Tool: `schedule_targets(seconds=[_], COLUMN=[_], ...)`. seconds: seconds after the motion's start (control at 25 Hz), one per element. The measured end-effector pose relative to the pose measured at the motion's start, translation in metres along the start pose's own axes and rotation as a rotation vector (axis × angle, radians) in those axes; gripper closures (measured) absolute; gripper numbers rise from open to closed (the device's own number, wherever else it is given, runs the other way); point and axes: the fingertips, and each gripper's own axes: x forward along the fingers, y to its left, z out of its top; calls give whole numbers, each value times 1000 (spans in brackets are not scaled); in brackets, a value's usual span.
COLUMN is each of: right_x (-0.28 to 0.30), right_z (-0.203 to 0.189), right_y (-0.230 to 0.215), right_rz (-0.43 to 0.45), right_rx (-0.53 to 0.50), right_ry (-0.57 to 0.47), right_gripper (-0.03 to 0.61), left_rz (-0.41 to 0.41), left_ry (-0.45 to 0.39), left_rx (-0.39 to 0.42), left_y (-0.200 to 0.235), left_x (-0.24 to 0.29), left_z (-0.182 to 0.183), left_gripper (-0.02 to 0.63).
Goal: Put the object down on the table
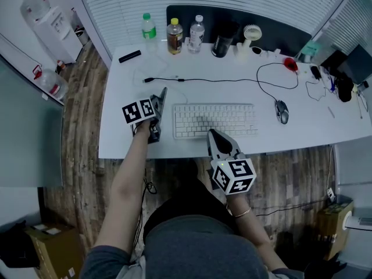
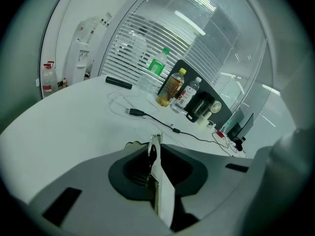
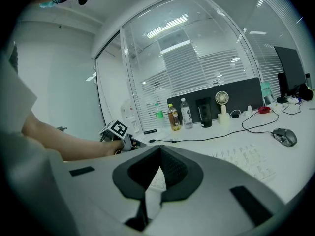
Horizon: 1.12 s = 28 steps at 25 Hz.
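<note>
My left gripper (image 1: 163, 90) rests over the white table (image 1: 122, 132), left of the white keyboard (image 1: 215, 120). Its jaws are pressed together at the tips (image 2: 155, 137), and I see nothing held between them. My right gripper (image 1: 210, 132) hovers at the table's front edge, its tips over the keyboard's near side. Its jaws are also shut (image 3: 158, 147) and hold nothing. The right gripper view shows the left gripper's marker cube (image 3: 117, 129) and the person's forearm. No object of the task is in either gripper.
Three bottles (image 1: 174, 35), a black cup (image 1: 221, 44) and a small fan (image 1: 251, 35) line the table's far edge. A black bar (image 1: 129, 56) lies far left. A black USB cable (image 1: 192, 79) runs across the middle. A mouse (image 1: 282, 111) sits right of the keyboard.
</note>
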Motion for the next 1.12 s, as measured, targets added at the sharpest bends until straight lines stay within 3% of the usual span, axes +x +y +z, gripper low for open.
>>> schedule_targets(seconds=[0.64, 1.12], right_x=[1, 2], right_z=[-6, -10], right_y=[3, 3], right_rz=[11, 22], right_rx=[-3, -4], right_ry=[17, 26], right_gripper=[575, 575], left_rz=[-78, -66], left_ry=[-59, -106], left_rx=[-56, 3], left_y=[2, 4], left_x=[-7, -12], left_z=[1, 3], left_gripper=[513, 431])
